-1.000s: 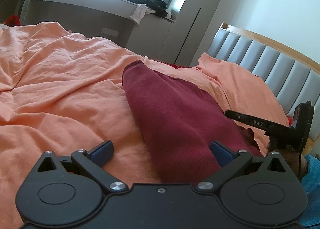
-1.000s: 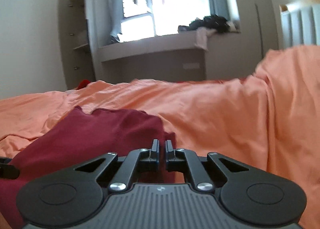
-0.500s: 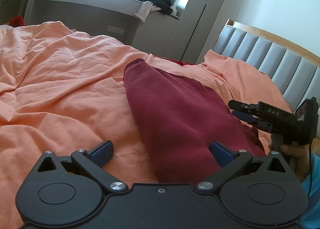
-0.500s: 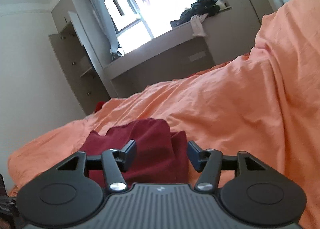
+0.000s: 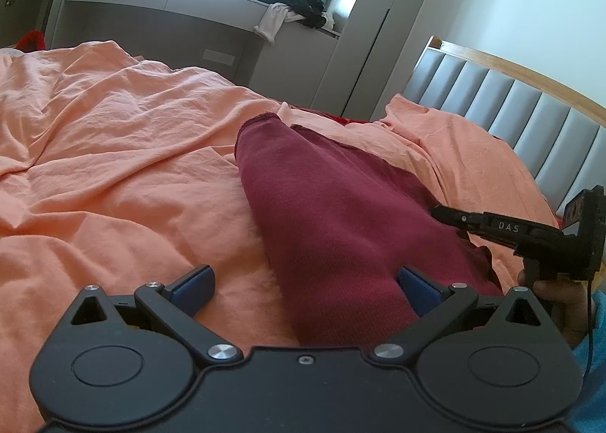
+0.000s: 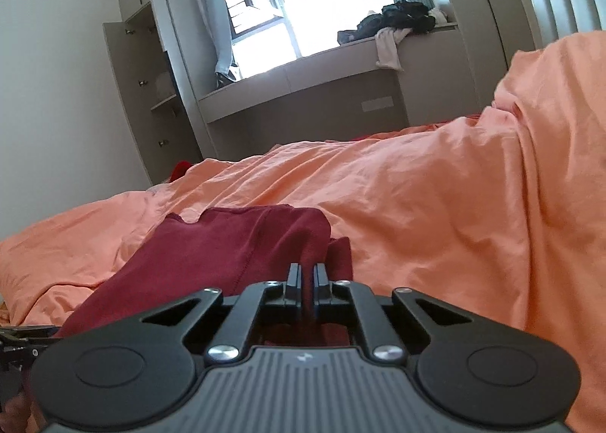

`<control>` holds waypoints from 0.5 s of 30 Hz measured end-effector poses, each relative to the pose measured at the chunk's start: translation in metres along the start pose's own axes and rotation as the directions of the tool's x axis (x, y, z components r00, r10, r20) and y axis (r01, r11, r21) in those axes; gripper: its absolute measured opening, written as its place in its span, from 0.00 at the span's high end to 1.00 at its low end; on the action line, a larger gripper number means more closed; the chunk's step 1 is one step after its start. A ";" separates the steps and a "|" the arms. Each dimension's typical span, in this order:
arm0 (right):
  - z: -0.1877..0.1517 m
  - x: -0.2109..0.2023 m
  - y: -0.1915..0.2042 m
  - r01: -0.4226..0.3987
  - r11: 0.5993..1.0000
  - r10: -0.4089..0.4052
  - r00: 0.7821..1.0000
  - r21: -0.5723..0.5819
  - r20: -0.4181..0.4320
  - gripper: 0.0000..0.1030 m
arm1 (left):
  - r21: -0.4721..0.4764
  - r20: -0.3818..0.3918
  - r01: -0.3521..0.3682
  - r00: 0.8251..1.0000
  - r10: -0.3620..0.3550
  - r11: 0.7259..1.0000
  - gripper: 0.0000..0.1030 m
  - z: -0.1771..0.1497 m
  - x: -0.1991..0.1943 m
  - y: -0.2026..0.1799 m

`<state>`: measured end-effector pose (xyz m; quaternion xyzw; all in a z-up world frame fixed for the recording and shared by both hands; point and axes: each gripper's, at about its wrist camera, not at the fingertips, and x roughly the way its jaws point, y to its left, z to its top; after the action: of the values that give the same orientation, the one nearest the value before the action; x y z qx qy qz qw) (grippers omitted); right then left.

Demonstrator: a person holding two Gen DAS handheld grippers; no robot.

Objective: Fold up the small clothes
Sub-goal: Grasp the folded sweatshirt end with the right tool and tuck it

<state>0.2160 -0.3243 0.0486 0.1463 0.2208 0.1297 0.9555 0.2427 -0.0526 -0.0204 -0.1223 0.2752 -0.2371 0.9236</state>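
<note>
Maroon garment (image 5: 341,221) lies on the orange bedsheet (image 5: 113,168), folded into a long strip w/ its long axis running from the near edge of the bed up toward the window-side edge, slightly left as the left wrist view shows it.

Left gripper (image 5: 306,285) is wide open, nothing clamped. Its right blue pad rests at or over the strip's near end; its left pad sits over bare sheet. So the near short end of the strip lies directly ahead, offset to that gripper's right.

Right gripper (image 6: 307,278) has just been closing and its jaws now stand almost together. Maroon cloth shows right at and under the tips; the edge prob sits between them, so I read it as pinching the garment, though the pad faces themselves are hidden.

Judgement: both grippers are at the near end, so the next fold prob carries that end along the long axis toward the far hem. The right one is nearer the headboard-side edge.

Views differ:
- Left wrist view shows the whole strip, the padded headboard (image 5: 511,107) and the right gripper from the side w/ the person's hand (image 5: 556,300) on it.
- Right wrist view shows 2 layers stacked at the far hem, plus an open cupboard (image 6: 144,92). The left gripper shows only as a dark sliver at that view's left edge.
</note>
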 end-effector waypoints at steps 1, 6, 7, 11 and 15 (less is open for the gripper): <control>-0.001 0.000 -0.001 0.002 1.000 -0.001 1.000 0.009 -0.006 0.95 | 0.001 0.002 0.000 1.000 0.000 1.000 0.00 -0.001 0.000 0.000; -0.006 0.005 0.000 0.015 1.000 -0.014 1.000 0.009 -0.026 0.93 | 0.004 0.005 -0.003 1.000 0.003 1.000 0.00 -0.002 0.000 -0.002; -0.006 0.004 -0.002 0.007 1.000 -0.007 1.000 0.020 -0.025 0.91 | 0.003 0.005 -0.003 1.000 0.002 1.000 0.00 -0.002 0.001 -0.002; -0.005 0.003 -0.018 -0.039 0.990 0.042 0.999 0.134 -0.024 0.43 | 0.001 0.004 -0.002 1.000 0.002 1.000 0.00 -0.002 0.001 -0.002; -0.007 0.005 -0.033 -0.100 0.964 0.106 0.994 0.245 -0.012 0.19 | -0.004 0.006 -0.003 1.000 0.003 1.000 0.00 -0.003 0.002 -0.002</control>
<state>0.2229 -0.3519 0.0295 0.2725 0.2389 0.1527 0.9194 0.2418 -0.0556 -0.0228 -0.1245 0.2730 -0.2350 0.9245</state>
